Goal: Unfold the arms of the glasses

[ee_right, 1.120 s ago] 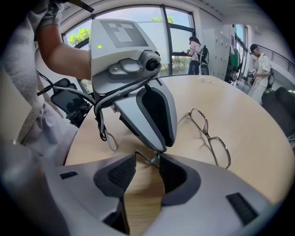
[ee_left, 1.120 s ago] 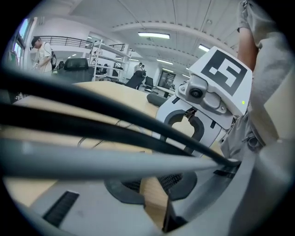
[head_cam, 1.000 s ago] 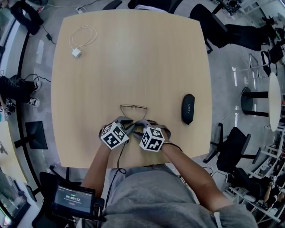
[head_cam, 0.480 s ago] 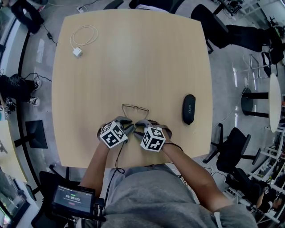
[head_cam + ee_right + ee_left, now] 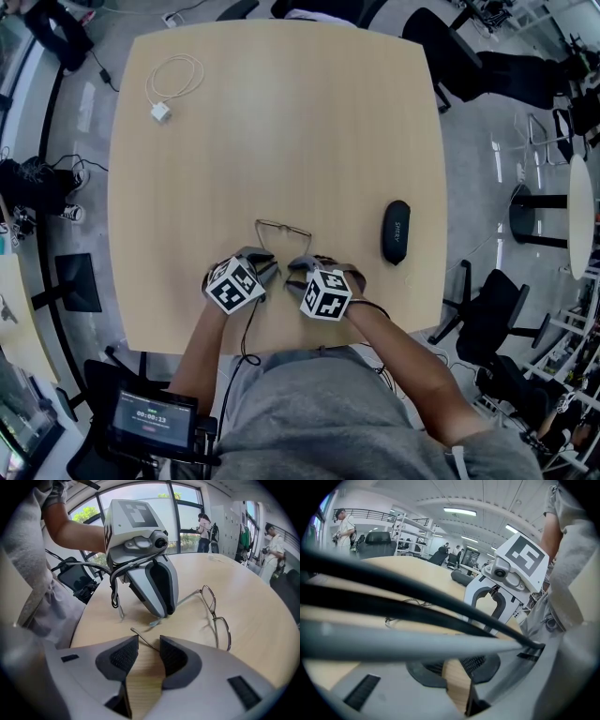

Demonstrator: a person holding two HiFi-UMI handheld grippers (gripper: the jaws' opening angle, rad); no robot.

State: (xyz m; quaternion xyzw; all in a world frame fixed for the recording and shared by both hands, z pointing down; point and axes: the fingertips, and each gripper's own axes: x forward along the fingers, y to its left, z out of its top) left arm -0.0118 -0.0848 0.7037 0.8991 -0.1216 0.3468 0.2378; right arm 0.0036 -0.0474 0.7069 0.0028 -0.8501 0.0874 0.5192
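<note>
Thin metal-framed glasses [image 5: 283,228] lie on the wooden table [image 5: 281,122], lenses away from me and both arms pointing back at me. My left gripper [image 5: 263,266] stands at the tip of one arm and my right gripper [image 5: 300,267] at the other. In the right gripper view the lenses [image 5: 216,618] lie to the right. One thin arm [image 5: 140,641] runs between the right gripper's [image 5: 149,651] pads, which are a small gap apart. The other arm runs under the left gripper's [image 5: 163,612] tip. The left gripper [image 5: 453,672] shows bare table in a narrow gap.
A black glasses case [image 5: 397,230] lies to the right of the glasses. A white cable [image 5: 175,77] with its charger [image 5: 160,112] sits at the far left. The near table edge is just behind both grippers. Black cables cross the left gripper view.
The two grippers have drawn slightly apart, left to the left and right to the right. The glasses have shifted a little on the table.
</note>
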